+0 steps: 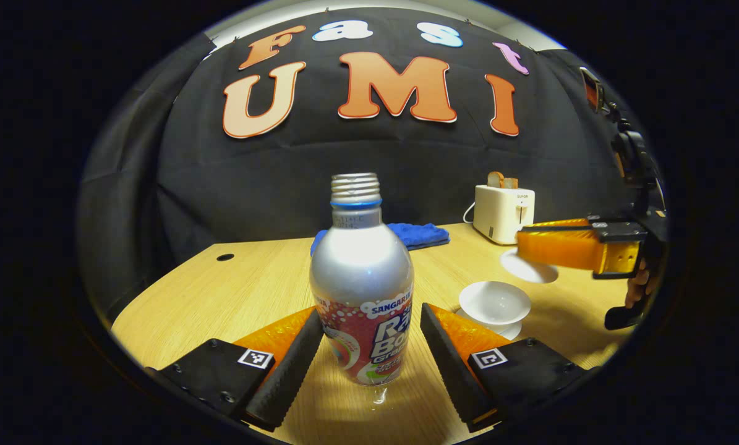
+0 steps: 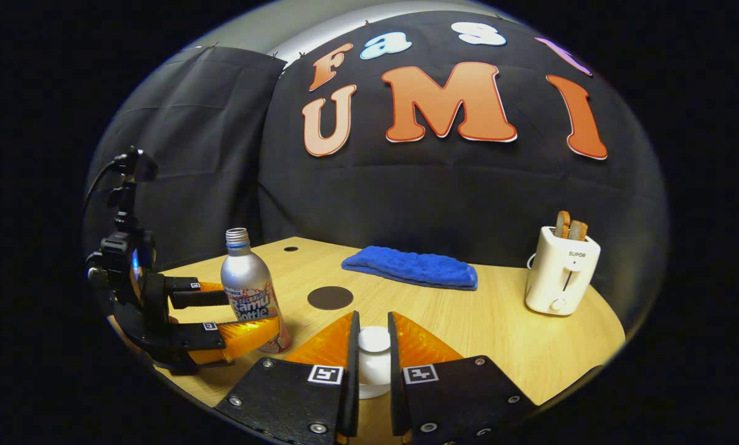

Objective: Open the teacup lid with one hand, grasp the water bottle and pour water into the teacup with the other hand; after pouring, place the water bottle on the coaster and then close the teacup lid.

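Wooden table (image 2: 468,321), left gripper (image 1: 369,346) fingers wide around bottle (image 1: 363,284) — right gripper (image 2: 372,352) pinching lid (image 2: 374,361), coaster (image 2: 330,298) beyond

Wooden table (image 2: 499,327), bottle (image 2: 250,287), coaster (image 2: 330,297), cloth (image 2: 409,267), toaster (image 2: 561,271)

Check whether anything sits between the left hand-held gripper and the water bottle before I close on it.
Nothing visible does. The water bottle stands upright between the open fingers of the left hand-held gripper, with bare table around it. The right hand-held gripper holds the lid off to the side.
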